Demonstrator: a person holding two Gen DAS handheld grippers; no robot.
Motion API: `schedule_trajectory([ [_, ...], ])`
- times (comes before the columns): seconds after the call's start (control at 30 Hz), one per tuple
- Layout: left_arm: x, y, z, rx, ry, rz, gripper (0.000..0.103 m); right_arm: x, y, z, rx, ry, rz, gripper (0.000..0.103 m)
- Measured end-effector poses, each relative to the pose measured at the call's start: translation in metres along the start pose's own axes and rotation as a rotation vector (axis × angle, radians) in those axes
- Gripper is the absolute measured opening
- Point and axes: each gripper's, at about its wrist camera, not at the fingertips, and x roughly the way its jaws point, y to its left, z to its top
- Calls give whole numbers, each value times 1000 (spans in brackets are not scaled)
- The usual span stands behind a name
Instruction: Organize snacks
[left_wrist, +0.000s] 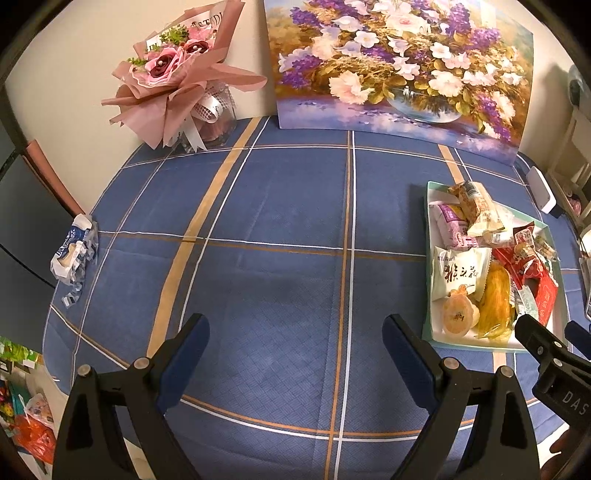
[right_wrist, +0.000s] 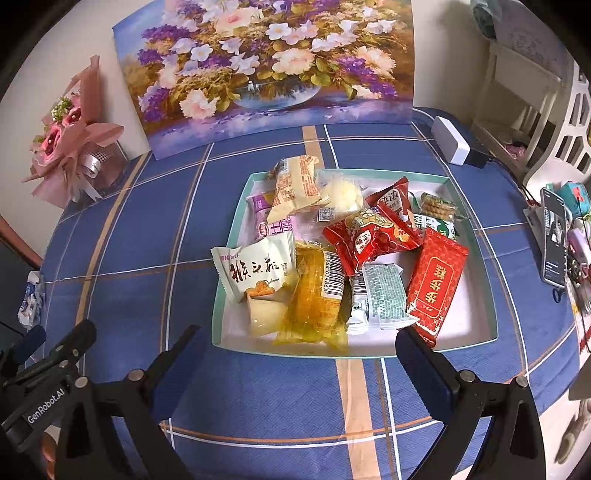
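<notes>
Two grippers hovered over the blue plaid tablecloth, both short of the snack tray. The tray, heaped with wrapped snacks, lay directly ahead of the right gripper, its near rim just beyond the fingertips, and off to the right of the left gripper; the right hand was judged nearer. A crumpled blue-and-white wrapper lay well left of the tray. Both grippers stood wide open, holding and touching nothing.

"GenRobot.AI" on left gripper
</notes>
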Motion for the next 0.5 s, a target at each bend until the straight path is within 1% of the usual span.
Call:
schedule_trajectory([
  [0.5, 2, 2, 2, -18, 14, -17, 95, 0, -1, 0, 0, 1, -1, 103],
])
